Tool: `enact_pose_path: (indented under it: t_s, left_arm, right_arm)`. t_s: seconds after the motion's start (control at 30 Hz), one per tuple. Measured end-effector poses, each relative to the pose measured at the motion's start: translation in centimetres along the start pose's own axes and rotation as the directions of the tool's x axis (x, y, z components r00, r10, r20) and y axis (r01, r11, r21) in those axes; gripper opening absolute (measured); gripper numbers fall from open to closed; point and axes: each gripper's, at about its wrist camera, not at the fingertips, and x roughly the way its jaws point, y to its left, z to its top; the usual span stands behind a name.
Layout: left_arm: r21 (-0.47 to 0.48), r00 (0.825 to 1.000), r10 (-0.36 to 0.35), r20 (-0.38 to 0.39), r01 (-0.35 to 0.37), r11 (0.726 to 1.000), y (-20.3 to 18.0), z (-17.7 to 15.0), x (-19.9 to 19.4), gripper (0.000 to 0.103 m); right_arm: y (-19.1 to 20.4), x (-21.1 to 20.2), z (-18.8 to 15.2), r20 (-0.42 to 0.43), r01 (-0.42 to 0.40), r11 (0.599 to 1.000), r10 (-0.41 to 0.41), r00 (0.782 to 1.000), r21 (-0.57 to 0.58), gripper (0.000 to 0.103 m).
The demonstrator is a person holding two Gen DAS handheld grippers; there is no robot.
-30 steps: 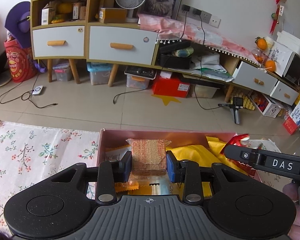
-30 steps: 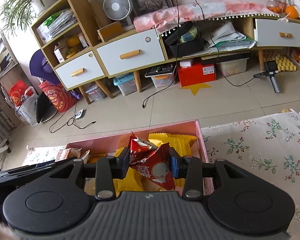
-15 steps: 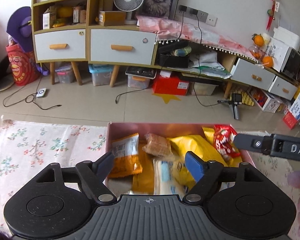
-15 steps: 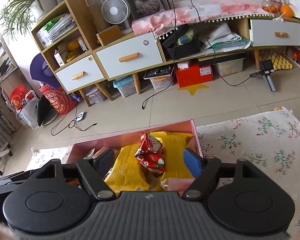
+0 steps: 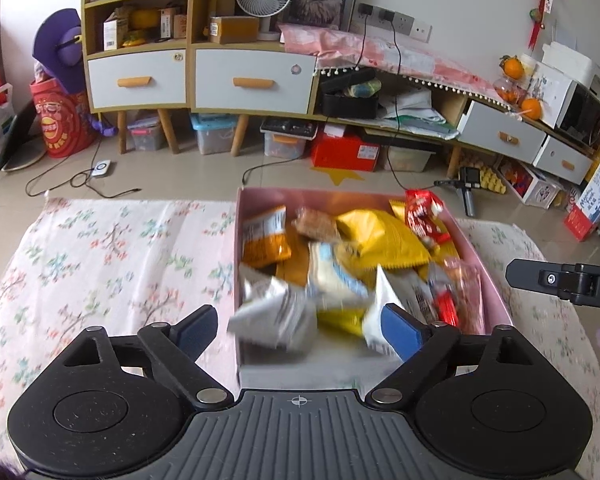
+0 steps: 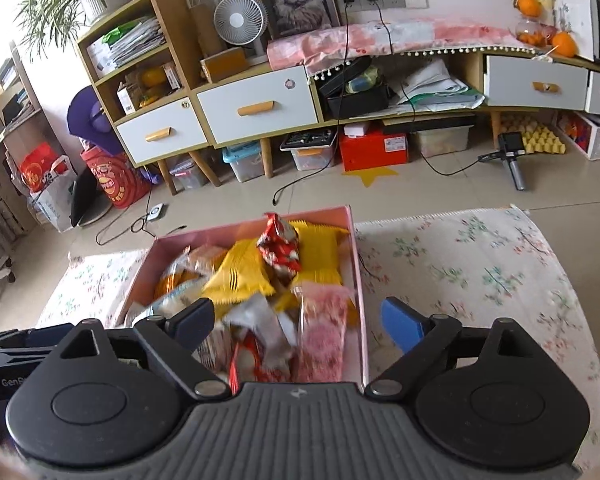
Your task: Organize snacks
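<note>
Now both my grippers hang spread and empty above the pink box (image 5: 480, 268), which holds the snack packets. My left gripper (image 5: 300, 330) sits over its near-left corner, my right gripper (image 6: 296, 322) over its near-right wall, equally near.
</note>
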Motion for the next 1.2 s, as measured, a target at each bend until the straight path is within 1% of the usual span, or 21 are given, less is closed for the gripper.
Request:
enact_pose_path:
  t_s: [0.2, 0.33, 0.47, 0.57, 0.73, 0.8, 0.97, 1.07, 1.2]
  left_arm:
    - [0.009, 1.000, 0.023, -0.018, -0.023, 1.000, -0.9, -1.8, -2.1, 0.096]
    - [0.005, 0.999, 0.044, -0.032, -0.044, 0.999, -1.5, -3.0, -3.3, 0.099]
    - [-0.003, 0.996, 0.067, -0.053, -0.067, 0.998, -1.9, -4.1, -4.5, 0.101]
    - [0.016, 0.993, 0.089, -0.075, -0.088, 0.996, -2.3, -4.7, -5.2, 0.101]
    - [0.015, 0.992, 0.103, -0.075, -0.103, 0.995, -2.4, -5.6, -6.6, 0.103]
    - [0.025, 0.990, 0.126, -0.068, -0.125, 0.992, -2.4, -6.0, -7.0, 0.103]
    - [0.039, 0.986, 0.152, -0.070, -0.149, 0.988, -2.1, -6.2, -7.1, 0.103]
    - [0.026, 0.982, 0.173, -0.074, -0.172, 0.985, -1.7, -6.3, -7.0, 0.103]
    - [0.035, 0.977, 0.200, -0.077, -0.198, 0.980, -1.8, -6.5, -6.6, 0.103]
  right_arm:
    - [0.5, -1.4, -2.2, -0.016, 0.022, 0.998, -0.023, 1.000, -0.054, 0.093]
    - [0.9, -2.2, -3.5, -0.031, 0.054, 0.995, -0.057, 0.998, -0.079, 0.096]
    - [1.5, -2.9, -4.4, -0.044, 0.111, 0.989, -0.116, 0.992, -0.102, 0.097]
    - [1.6, -3.7, -5.1, -0.044, 0.130, 0.987, -0.134, 0.990, -0.099, 0.100]
    - [2.0, -4.8, -5.8, -0.043, 0.152, 0.982, -0.158, 0.987, -0.116, 0.102]
    - [2.2, -5.2, -6.0, -0.038, 0.158, 0.979, -0.164, 0.986, -0.125, 0.102]
    - [2.8, -5.4, -6.2, -0.037, 0.160, 0.978, -0.166, 0.985, -0.134, 0.102]
    - [3.1, -5.2, -6.5, -0.049, 0.158, 0.976, -0.167, 0.985, -0.146, 0.102]
    - [3.3, -4.9, -6.8, -0.060, 0.176, 0.973, -0.187, 0.981, -0.150, 0.102]
